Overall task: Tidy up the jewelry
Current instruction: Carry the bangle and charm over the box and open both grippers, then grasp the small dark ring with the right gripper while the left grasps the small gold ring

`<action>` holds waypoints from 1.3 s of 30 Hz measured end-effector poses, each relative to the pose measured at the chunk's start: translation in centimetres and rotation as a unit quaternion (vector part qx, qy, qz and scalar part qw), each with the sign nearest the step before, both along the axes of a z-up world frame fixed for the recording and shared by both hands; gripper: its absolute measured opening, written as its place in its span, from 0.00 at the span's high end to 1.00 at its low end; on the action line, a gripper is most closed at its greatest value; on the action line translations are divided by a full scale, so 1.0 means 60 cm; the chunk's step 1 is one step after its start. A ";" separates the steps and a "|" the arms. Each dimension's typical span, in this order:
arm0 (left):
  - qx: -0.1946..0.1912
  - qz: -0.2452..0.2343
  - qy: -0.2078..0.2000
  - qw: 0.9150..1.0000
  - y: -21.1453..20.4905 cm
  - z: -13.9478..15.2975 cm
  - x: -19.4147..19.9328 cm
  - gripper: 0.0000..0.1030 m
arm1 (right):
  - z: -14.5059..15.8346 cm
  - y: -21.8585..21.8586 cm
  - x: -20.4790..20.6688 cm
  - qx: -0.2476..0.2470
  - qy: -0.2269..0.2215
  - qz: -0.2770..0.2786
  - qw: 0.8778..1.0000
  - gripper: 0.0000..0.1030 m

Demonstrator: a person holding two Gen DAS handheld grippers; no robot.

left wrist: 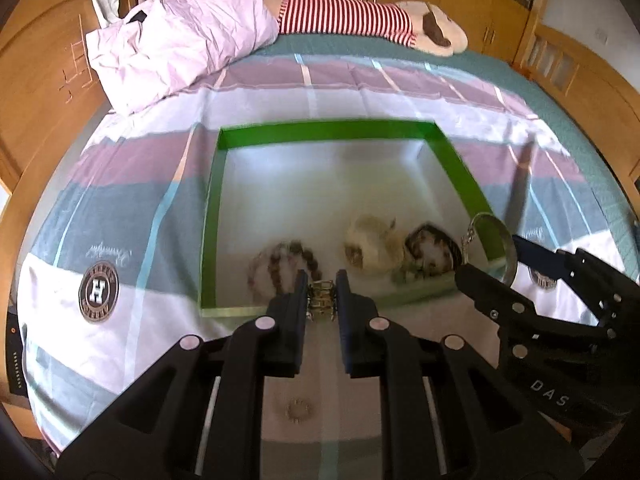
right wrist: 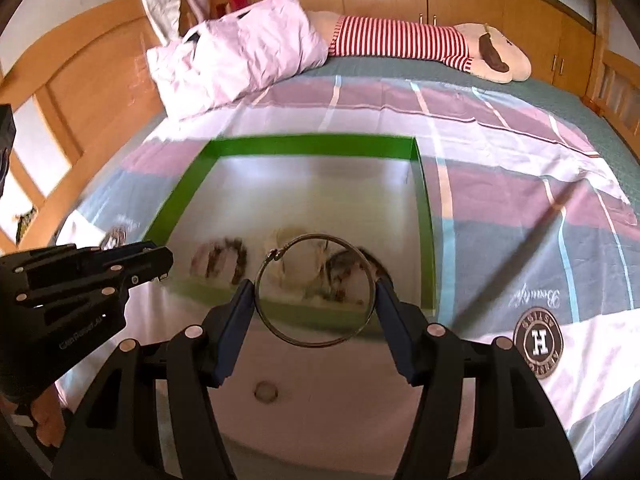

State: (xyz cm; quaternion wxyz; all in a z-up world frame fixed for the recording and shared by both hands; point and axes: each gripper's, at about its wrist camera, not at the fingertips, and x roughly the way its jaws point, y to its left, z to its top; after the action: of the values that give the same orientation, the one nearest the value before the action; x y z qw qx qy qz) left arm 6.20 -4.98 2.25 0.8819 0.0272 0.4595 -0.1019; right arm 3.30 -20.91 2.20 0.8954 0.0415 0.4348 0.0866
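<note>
A shallow green-walled box lies on the bed, with several bracelets and beaded pieces along its near side. My left gripper is shut on a small gold ring-like piece, held just above the box's near wall. My right gripper is shut on a thin metal bangle, its pads pressing both sides of the hoop, above the box's near right corner. In the left wrist view the right gripper and bangle appear at the right.
A small ring lies on the sheet before the box. A checked bedsheet covers the bed. A pink pillow and a striped plush toy lie at the far end. Wooden furniture rings the bed.
</note>
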 end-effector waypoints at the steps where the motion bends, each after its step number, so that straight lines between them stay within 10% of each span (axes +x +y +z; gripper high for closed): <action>1: 0.001 0.001 -0.005 1.000 0.000 0.002 0.008 0.86 | 0.000 -0.003 0.009 0.000 -0.002 -0.002 1.000 0.40; 12: -0.044 0.037 0.049 0.997 0.033 -0.059 0.097 0.85 | -0.054 -0.041 0.064 0.018 0.043 -0.043 0.998 0.40; 24: -0.057 0.014 0.037 0.998 0.019 -0.024 0.042 0.55 | -0.016 0.004 -0.020 0.015 0.043 0.041 0.998 0.28; 39: 0.015 0.024 0.154 0.988 0.058 -0.128 -0.047 0.45 | -0.162 0.104 -0.046 -0.099 0.154 0.117 0.976 0.67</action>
State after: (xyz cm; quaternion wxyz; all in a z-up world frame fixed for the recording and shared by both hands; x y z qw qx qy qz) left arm 3.37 -1.51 -5.40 0.8022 0.0139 0.5919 -0.0770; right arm 0.52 -14.67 -7.52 0.8012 -0.0856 0.5756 0.1395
